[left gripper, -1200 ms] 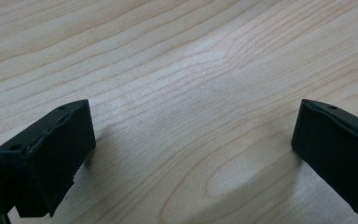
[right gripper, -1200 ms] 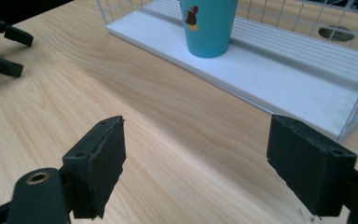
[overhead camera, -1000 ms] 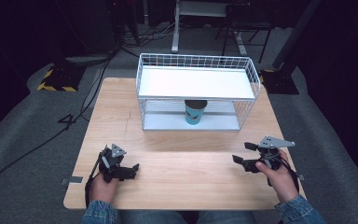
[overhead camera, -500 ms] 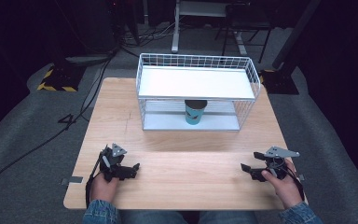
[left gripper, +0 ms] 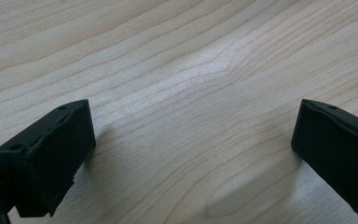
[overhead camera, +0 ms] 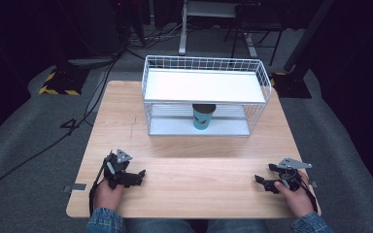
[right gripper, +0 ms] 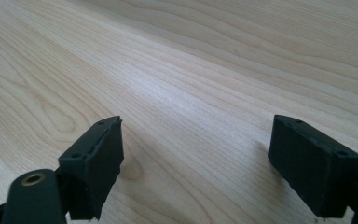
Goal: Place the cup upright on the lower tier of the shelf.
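Note:
My left gripper [overhead camera: 137, 175] rests on the wooden table [overhead camera: 199, 170] near its front left, held in a hand, jaws open. In the left gripper view the left gripper [left gripper: 193, 140] has only bare wood between its black jaws. My right gripper [overhead camera: 263, 178] sits low near the front right corner, also open. In the right gripper view the right gripper [right gripper: 196, 149] likewise holds nothing. A teal cup with a dark rim [overhead camera: 204, 116] stands on the lower level of a white wire rack [overhead camera: 148, 87], under its white shelf [overhead camera: 204, 86], far from both grippers.
The rack takes up the back half of the table. Grey floor surrounds the table, with cables [overhead camera: 53, 141] at the left, a black and yellow striped block [overhead camera: 58, 83] and table legs [overhead camera: 182, 29] behind.
My right gripper has moved back toward the table's front right edge and come lower. The left gripper and the cup have stayed in place.

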A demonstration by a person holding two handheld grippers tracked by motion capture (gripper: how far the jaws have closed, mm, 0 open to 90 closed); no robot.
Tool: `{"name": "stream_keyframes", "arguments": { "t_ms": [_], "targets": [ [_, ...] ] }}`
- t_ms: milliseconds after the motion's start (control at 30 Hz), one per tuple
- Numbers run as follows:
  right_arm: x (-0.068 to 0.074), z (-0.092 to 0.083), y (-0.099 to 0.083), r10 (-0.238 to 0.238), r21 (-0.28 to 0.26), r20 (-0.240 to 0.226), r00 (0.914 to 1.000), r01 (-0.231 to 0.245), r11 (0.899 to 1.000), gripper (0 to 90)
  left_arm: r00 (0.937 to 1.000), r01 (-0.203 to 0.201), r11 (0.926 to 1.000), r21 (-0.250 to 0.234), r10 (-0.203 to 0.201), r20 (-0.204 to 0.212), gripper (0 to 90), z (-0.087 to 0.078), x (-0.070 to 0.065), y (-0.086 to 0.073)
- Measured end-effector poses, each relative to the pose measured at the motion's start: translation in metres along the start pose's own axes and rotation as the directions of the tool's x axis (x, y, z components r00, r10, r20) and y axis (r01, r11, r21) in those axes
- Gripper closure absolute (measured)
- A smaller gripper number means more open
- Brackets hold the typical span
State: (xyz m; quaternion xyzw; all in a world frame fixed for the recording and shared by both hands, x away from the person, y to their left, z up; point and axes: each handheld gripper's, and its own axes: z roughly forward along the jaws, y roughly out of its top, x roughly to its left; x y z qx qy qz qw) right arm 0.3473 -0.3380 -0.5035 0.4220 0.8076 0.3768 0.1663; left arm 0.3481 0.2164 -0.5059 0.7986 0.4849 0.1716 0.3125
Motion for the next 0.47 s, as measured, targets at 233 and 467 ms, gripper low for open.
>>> {"name": "stream_keyframes", "arguments": {
  "t_ms": [233,467],
  "targets": [
    [0.0021,0.0018,0.0003,-0.055,0.027,0.021,0.9982,0.055,0.998,14.1,1.0,0.001,1.0,-0.001,-0.001,0.001,0.0,0.0001,-0.0001,-0.0001],
    [0.0023,0.0021,0.0003,-0.056,0.029,0.016,0.9983,0.056,0.998,13.3,1.0,0.001,1.0,0.0,-0.001,0.001,0.0,0.0,-0.0001,-0.0001]
  ]
}}
